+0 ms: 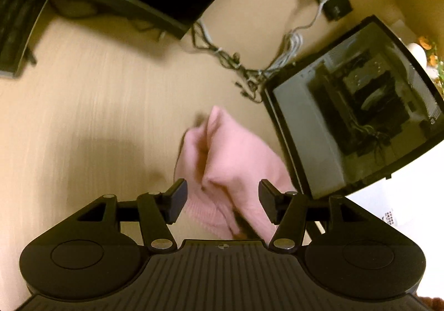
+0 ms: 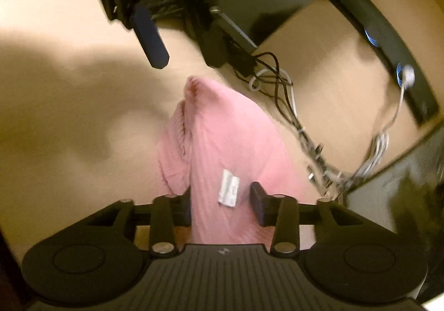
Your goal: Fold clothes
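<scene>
Left tongs (image 1: 222,201) gape, released, pink sweater (image 1: 236,166) bunched just ahead between them; right tongs (image 2: 220,204) also parted around it; likely mid-fold, needing a fresh grip on an edge

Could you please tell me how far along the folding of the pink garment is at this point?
Little looks done: the pink garment lies bunched on the desk, folded over lengthwise at most, its white label showing. In hand: both tools are open, the left tool and right tool each with fingers apart on either side of the cloth, gripping nothing. Left: grasping, flattening and the neat folds.
</scene>
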Tool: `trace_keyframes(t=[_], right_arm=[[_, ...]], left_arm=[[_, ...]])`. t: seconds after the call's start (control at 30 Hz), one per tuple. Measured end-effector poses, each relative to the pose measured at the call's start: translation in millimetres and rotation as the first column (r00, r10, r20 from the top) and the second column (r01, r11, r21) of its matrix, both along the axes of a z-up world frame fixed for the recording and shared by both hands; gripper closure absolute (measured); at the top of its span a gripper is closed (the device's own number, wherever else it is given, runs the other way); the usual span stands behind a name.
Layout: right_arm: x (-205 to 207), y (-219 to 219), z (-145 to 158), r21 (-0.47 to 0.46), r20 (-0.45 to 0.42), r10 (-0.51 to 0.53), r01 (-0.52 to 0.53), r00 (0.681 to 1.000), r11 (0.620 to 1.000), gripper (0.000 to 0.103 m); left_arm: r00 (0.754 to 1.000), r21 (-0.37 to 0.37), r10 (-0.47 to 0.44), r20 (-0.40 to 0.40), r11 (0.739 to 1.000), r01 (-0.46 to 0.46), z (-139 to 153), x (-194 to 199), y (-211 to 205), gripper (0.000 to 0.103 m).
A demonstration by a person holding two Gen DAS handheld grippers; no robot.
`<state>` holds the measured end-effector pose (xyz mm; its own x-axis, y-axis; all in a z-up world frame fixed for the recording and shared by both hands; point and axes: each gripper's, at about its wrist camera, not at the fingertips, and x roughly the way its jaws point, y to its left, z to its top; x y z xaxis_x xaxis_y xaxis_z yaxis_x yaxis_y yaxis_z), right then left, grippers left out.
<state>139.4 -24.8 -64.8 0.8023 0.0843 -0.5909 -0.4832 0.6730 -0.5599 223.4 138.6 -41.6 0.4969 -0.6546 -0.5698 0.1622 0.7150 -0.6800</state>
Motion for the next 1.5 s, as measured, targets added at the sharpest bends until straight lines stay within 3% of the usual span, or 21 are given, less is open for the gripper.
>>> trace_keyframes(t=[0.1, 0.2, 0.3, 0.4, 0.47, 0.53, 0.57, 0.77, 0.83, 0.87, 0.97, 1.03, 1.17, 1.27, 1.33, 1.37, 1.4, 1.47, 1.5], right_arm=[[-10, -27, 25, 0.146, -0.06, -0.083, 0.091, 0.995, 0.985, 0.037], [-21, -54, 50, 0.283, -0.13, -0.156, 0.187, 0.979, 0.941, 0.03], [-29, -81, 74, 0.407, -0.207, -0.214, 0.283, 0.955, 0.868, 0.027], [-16, -112, 86, 0.521, -0.255, -0.25, 0.351, 0.934, 0.778, 0.027], [6, -128, 86, 0.567, -0.261, -0.253, 0.36, 0.932, 0.741, 0.027], [26, -137, 78, 0.597, -0.281, -0.239, 0.364, 0.93, 0.715, 0.038], [37, -141, 73, 0.612, -0.299, -0.226, 0.368, 0.927, 0.7, 0.049], [89, -153, 27, 0.701, -0.502, -0.113, 0.48, 0.857, 0.527, 0.05], [94, -154, 23, 0.747, -0.478, -0.049, 0.435, 0.877, 0.503, 0.078], [92, -153, 25, 0.767, -0.443, -0.013, 0.387, 0.896, 0.512, 0.096], [72, -150, 39, 0.793, -0.28, 0.1, 0.171, 0.955, 0.585, 0.1], [59, -151, 36, 0.777, -0.25, 0.163, 0.098, 0.954, 0.622, 0.1], [40, -158, -7, 0.696, -0.331, 0.165, 0.122, 0.929, 0.708, 0.1], [36, -174, -11, 0.7, -0.352, 0.199, 0.116, 0.915, 0.705, 0.099], [34, -183, 2, 0.71, -0.306, 0.212, 0.075, 0.928, 0.7, 0.093], [34, -186, 9, 0.713, -0.266, 0.216, 0.041, 0.939, 0.7, 0.08], [35, -189, 16, 0.713, -0.226, 0.218, 0.009, 0.949, 0.701, 0.058], [39, -187, 25, 0.701, -0.145, 0.212, -0.051, 0.967, 0.711, 0.038], [44, -184, 28, 0.697, -0.123, 0.211, -0.067, 0.97, 0.714, 0.038]], left_arm=[[1.0, 0.054, -0.016, 0.014, 0.998, 0.015, -6, 9, -8, 0.042], [0.999, 0.125, -0.039, 0.023, 0.992, 0.036, -18, 16, -21, 0.043], [0.998, 0.198, -0.037, 0.041, 0.98, 0.028, -27, 16, -29, 0.04], [0.999, 0.208, 0.005, 0.046, 0.978, -0.015, -25, 11, -28, 0.039], [0.998, 0.222, 0.035, 0.057, 0.974, -0.047, -20, 4, -26, 0.039], [0.996, 0.22, 0.066, 0.063, 0.972, -0.079, -14, -3, -22, 0.039], [0.994, 0.202, 0.084, 0.064, 0.975, -0.095, -10, -7, -22, 0.038], [0.98, 0.01, 0.196, 0.012, 0.98, -0.196, 12, -28, -37, 0.024], [0.974, -0.009, 0.224, -0.019, 0.975, -0.224, 13, -31, -53, 0.027], [0.97, 0.026, 0.242, -0.012, 0.97, -0.241, 13, -32, -61, 0.03], [0.956, 0.124, 0.293, 0.004, 0.949, -0.291, 7, -34, -80, 0.038], [0.946, 0.178, 0.325, -0.001, 0.93, -0.32, -2, -37, -87, 0.039], [0.934, 0.307, 0.356, 0.016, 0.887, -0.343, -14, -46, -106, 0.036], [0.93, 0.388, 0.362, 0.054, 0.851, -0.354, -13, -53, -117, 0.034], [0.926, 0.423, 0.369, 0.075, 0.829, -0.365, -11, -58, -122, 0.033], [0.924, 0.439, 0.372, 0.086, 0.818, -0.371, -11, -60, -125, 0.033], [0.922, 0.456, 0.375, 0.097, 0.807, -0.376, -10, -62, -127, 0.033], [0.914, 0.451, 0.397, 0.086, 0.802, -0.39, -9, -65, -127, 0.033], [0.91, 0.449, 0.407, 0.08, 0.8, -0.398, -9, -66, -127, 0.033]])
